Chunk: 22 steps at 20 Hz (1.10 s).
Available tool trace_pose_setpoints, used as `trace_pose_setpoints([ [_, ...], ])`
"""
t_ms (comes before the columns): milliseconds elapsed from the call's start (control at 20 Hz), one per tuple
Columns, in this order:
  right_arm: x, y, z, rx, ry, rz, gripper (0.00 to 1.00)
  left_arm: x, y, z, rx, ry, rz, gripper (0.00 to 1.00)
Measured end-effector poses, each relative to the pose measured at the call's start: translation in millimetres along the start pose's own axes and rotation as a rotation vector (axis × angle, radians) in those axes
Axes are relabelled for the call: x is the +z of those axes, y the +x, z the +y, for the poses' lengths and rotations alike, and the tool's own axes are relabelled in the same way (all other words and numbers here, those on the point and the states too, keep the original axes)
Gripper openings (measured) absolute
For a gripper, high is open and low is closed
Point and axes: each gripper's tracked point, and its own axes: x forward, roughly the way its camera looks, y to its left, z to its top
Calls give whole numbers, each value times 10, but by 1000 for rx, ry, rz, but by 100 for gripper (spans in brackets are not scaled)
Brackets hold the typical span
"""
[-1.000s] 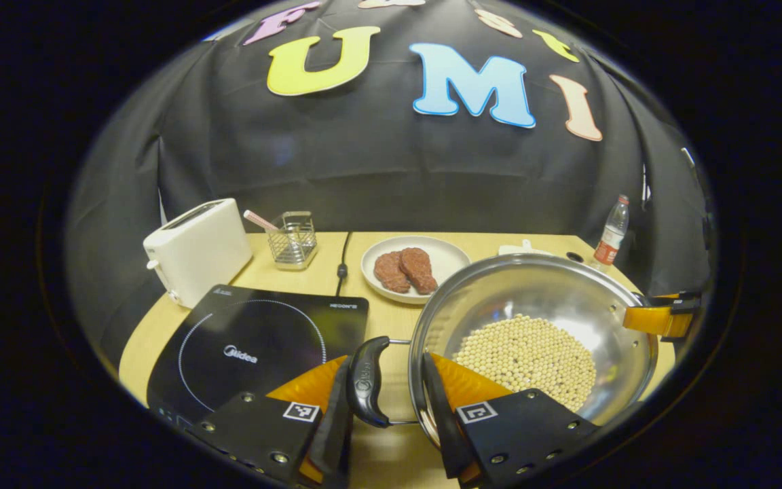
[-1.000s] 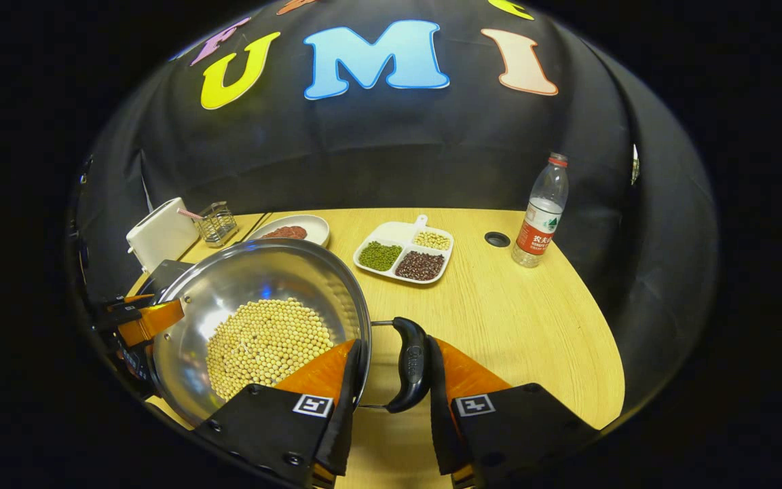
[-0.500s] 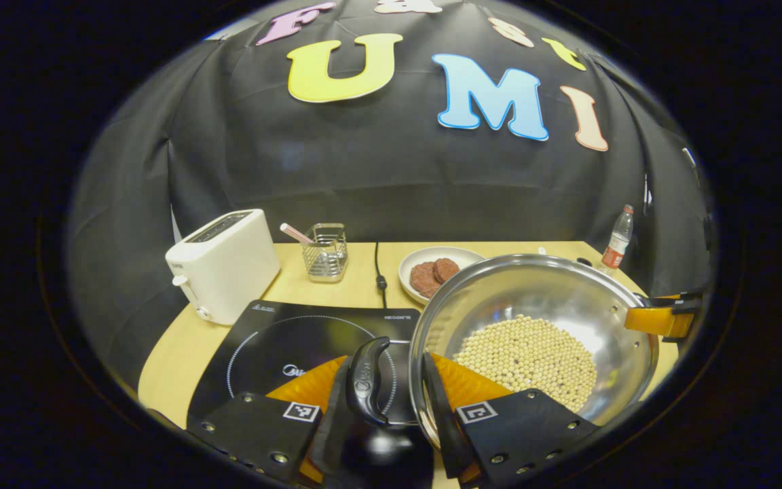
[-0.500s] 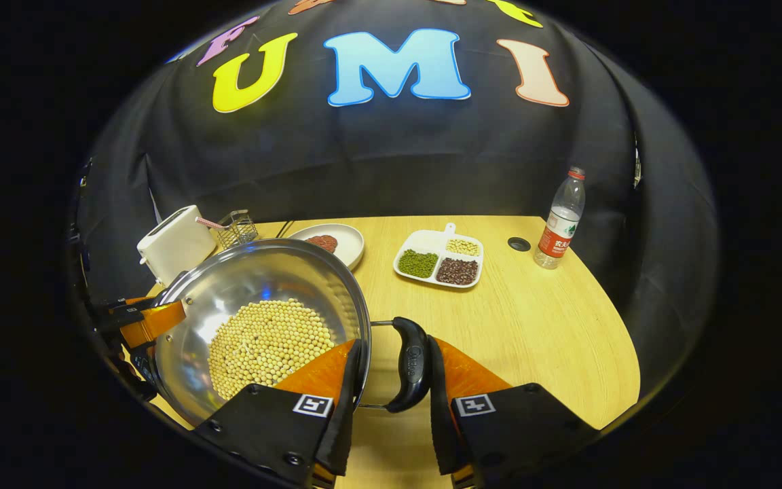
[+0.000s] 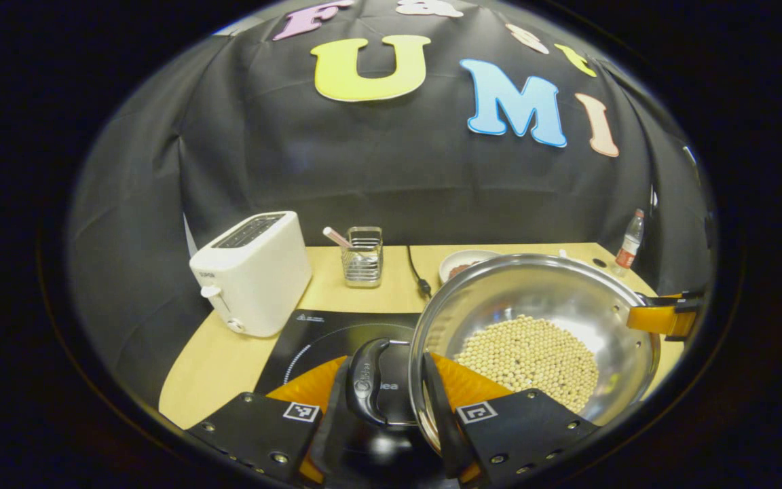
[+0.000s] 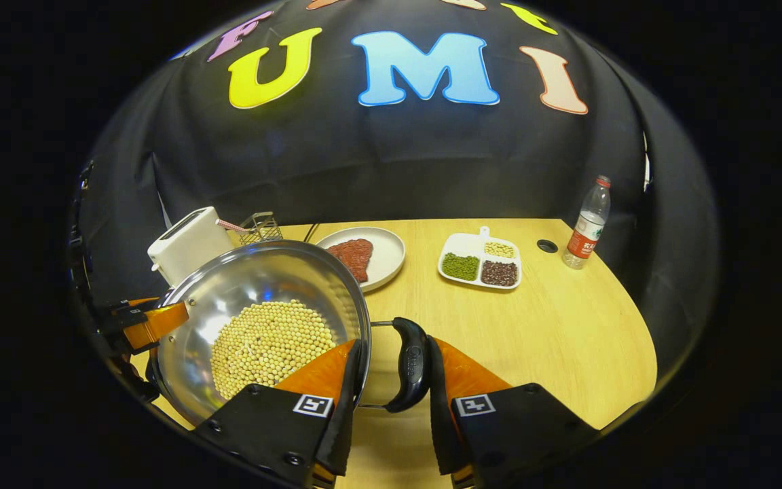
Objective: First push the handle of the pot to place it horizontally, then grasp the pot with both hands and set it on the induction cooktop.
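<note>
In the left gripper view, we see the cooktop (image 5: 337, 336) now lying under the pot (image 5: 533, 326), closer to lower centre than a second ago, while the toaster (image 5: 252, 272) has slid rightward. Our left gripper (image 5: 387, 407) stays clamped on the pot's curved black side handle (image 5: 366, 380). The pot is round, shiny steel, holding pale round beans (image 5: 527, 353). A wire holder (image 5: 362, 255) stands on the pale wood table (image 5: 228, 353).

In the right gripper view, the plate (image 6: 370, 255) and divided tray (image 6: 479, 265) have drifted rightward in the frame. Our right gripper (image 6: 391, 407) stays clamped on the other black handle (image 6: 411, 367). The left gripper (image 6: 143, 326) shows at the pot's far rim, lower left. A clear plastic bottle (image 6: 584, 224) stands at the table's upper right.
</note>
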Motion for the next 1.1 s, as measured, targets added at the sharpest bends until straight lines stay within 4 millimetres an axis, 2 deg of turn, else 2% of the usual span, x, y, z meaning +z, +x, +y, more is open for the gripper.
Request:
trace_pose_setpoints([
  [150, 0, 57, 214, 7, 5, 2, 48, 7, 33, 243, 3, 5, 0, 58],
  [200, 5, 66, 282, 10, 7, 3, 51, 11, 58, 317, 4, 7, 0, 58],
  [450, 20, 139, 623, 33, 7, 5, 51, -42, 152, 665, 4, 5, 3, 58],
  [500, 10, 152, 682, 37, 4, 8, 48, -55, 173, 729, 5, 6, 6, 60],
  [650, 9, 202, 847, 49, 6, 13, 48, -103, 259, 904, 6, 5, 14, 58],
  [700, 1, 221, 897, 51, 4, 15, 51, -110, 296, 960, 7, 0, 17, 61],
  [750, 8, 236, 952, 54, 2, 15, 48, -127, 304, 1007, 9, -3, 20, 61],
  [800, 5, 250, 1001, 57, 1, 15, 51, -143, 323, 1054, 11, -6, 22, 60],
  [850, 5, 262, 1050, 61, 0, 17, 48, -164, 350, 1104, 13, -8, 24, 61],
  [900, -7, 280, 1103, 65, 1, 18, 51, -175, 380, 1170, 15, -9, 26, 60],
  [1000, -32, 316, 1187, 74, 4, 26, 48, -195, 431, 1259, 16, -9, 31, 61],
  [1050, -36, 333, 1227, 78, 5, 30, 51, -211, 430, 1294, 15, -8, 35, 61],
  [1100, -50, 349, 1265, 82, 7, 35, 48, -220, 450, 1335, 14, -8, 40, 60],
])
